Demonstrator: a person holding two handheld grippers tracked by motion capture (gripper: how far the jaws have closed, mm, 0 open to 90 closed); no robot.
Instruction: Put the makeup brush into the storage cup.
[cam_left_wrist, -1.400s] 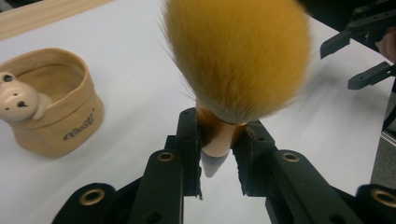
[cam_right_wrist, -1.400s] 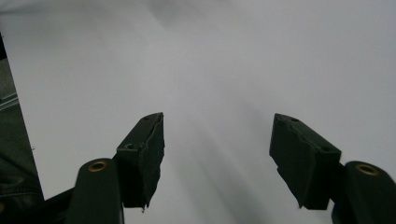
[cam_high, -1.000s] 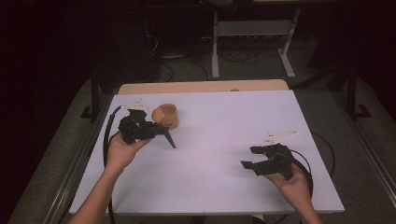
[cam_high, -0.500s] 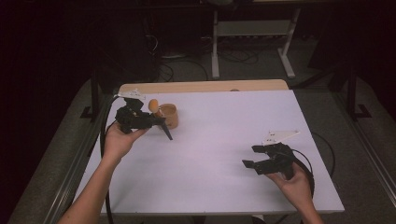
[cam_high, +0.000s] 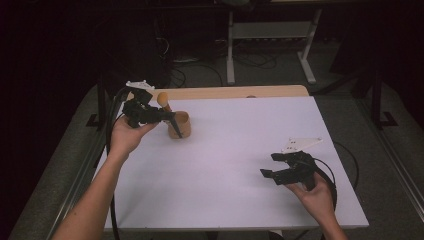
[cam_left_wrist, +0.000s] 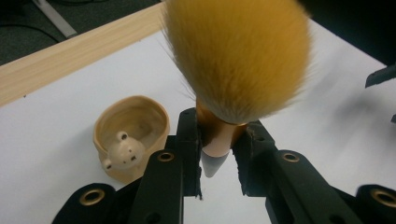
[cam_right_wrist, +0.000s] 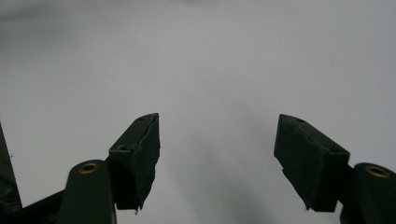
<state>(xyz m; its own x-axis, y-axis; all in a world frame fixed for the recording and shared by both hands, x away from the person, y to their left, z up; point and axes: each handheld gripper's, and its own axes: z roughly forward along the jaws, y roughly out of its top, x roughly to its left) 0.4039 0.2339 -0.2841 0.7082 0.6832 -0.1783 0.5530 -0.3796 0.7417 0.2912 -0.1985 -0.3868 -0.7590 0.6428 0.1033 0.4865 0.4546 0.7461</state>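
Left claw (cam_left_wrist: 217, 154) clamped round fluffy golden brush (cam_left_wrist: 236, 60) near ceramic bear cup (cam_left_wrist: 128, 135), right claw (cam_right_wrist: 217, 158) wide

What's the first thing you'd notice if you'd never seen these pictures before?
The fluffy orange brush, pinched by its handle in the left gripper and held above the table's far left part. Just beside it stands a little tan cup with a tiny bear's face inside. Near the front right edge, the right gripper has its jaws wide apart, with nothing between them.
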